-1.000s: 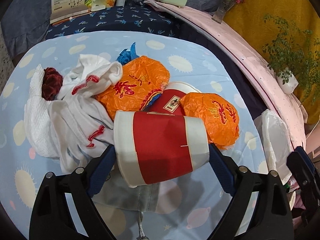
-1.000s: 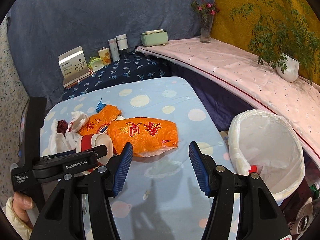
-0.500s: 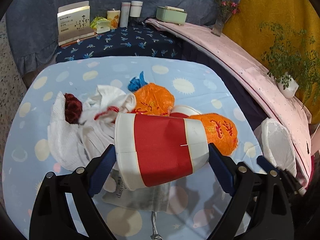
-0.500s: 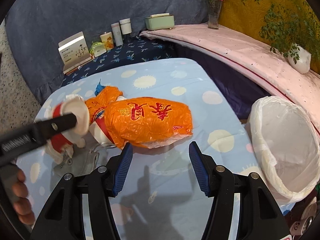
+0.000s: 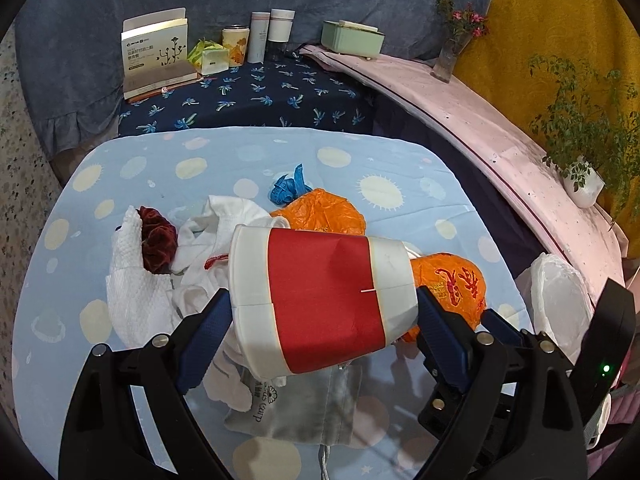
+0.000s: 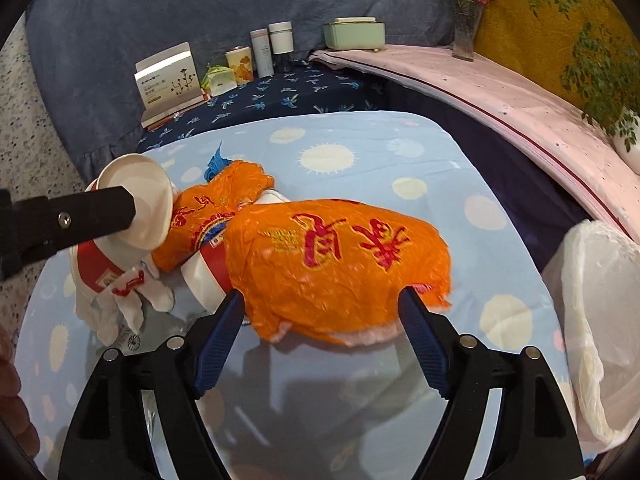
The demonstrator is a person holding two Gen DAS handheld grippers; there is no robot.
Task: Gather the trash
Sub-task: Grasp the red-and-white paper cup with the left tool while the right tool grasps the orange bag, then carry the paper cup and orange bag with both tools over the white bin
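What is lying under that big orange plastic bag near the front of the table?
A red-and-white paper cup pokes out from under the left end of the orange plastic bag, lying on the sun-patterned tablecloth. The bag covers the rest; anything else beneath is hidden.

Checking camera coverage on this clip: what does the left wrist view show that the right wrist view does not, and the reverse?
Only the left wrist view: the left hand-held gripper shut on the red-banded paper cup, seen side-on; a dark red crumpled wad on a white paper towel; a grey pouch.

Only the right wrist view: the right hand-held gripper, jaws opening, either side of the near edge of the big orange bag; the characters on that bag; the cup's open mouth.

Both: the blue spotted cloth, orange bags, white bin liner, back shelf items.
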